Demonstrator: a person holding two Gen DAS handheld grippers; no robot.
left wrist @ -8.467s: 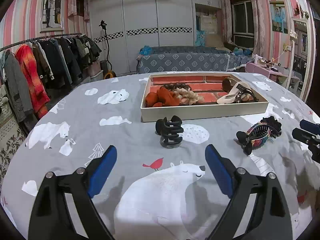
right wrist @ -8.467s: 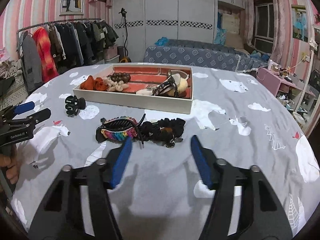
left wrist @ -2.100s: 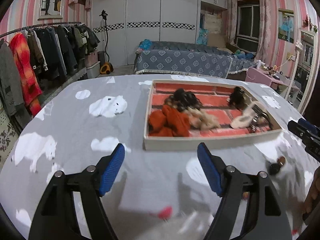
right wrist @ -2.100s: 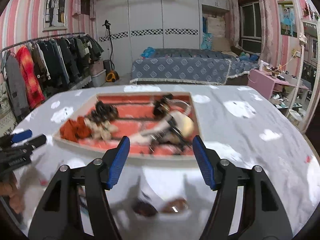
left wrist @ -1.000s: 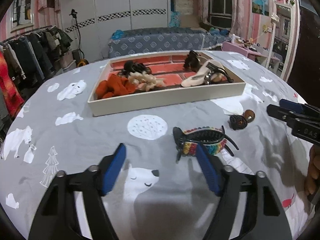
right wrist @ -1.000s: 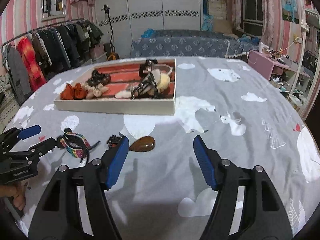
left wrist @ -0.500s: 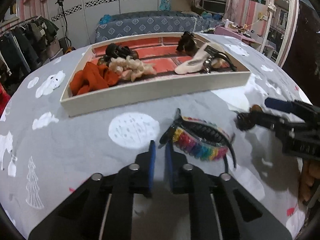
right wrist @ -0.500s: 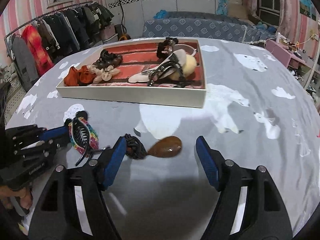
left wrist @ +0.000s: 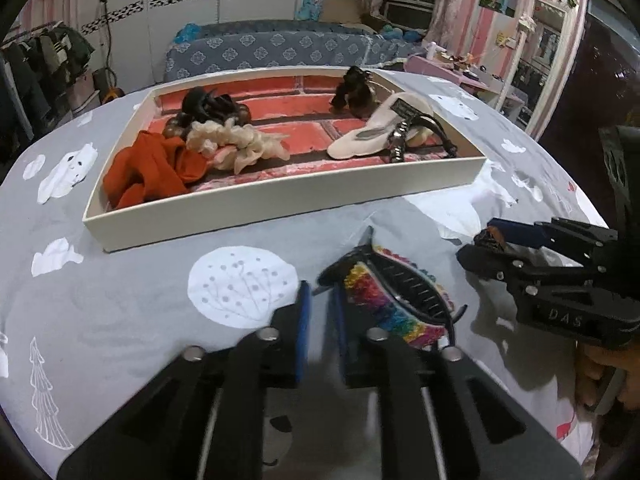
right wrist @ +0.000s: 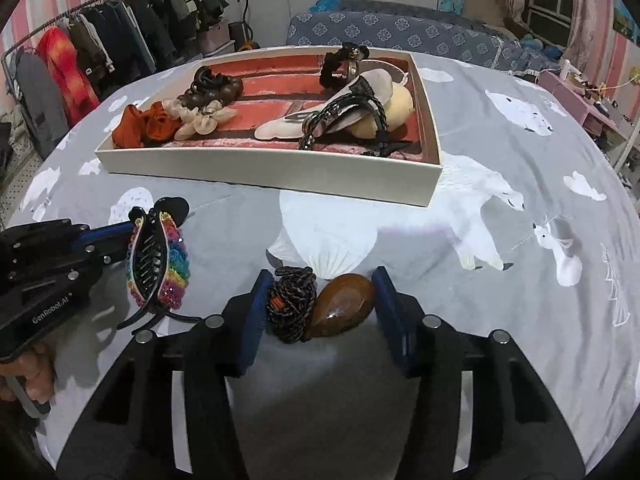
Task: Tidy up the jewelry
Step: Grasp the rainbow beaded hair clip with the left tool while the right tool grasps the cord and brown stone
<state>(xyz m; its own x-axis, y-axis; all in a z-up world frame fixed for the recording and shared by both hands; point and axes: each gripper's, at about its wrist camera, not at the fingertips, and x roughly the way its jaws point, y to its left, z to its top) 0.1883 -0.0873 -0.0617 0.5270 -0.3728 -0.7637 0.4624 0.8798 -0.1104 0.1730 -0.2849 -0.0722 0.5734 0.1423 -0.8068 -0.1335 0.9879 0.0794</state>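
A rainbow hair claw (left wrist: 394, 294) lies on the grey bear-print cloth in front of the cream tray (left wrist: 280, 204). My left gripper (left wrist: 320, 300) is nearly shut, its jaws pinching the claw's near handle tip; the same claw shows in the right wrist view (right wrist: 158, 264). My right gripper (right wrist: 318, 304) is closed around a brown pendant with a dark braided cord (right wrist: 320, 304), pads touching both sides. The right gripper also shows in the left wrist view (left wrist: 480, 246).
The tray (right wrist: 272, 172) holds an orange scrunchie (left wrist: 148, 168), a cream scrunchie (left wrist: 236, 144), a black claw on brown beads (left wrist: 208, 106), a white clip with a bracelet (left wrist: 384, 132) and a dark item (left wrist: 354, 88). A clothes rack (right wrist: 100, 40) stands left, a bed (right wrist: 380, 36) behind.
My left gripper has gone from wide open to nearly shut on the rainbow claw's handle. My right gripper has moved forward and closed around the pendant and cord.
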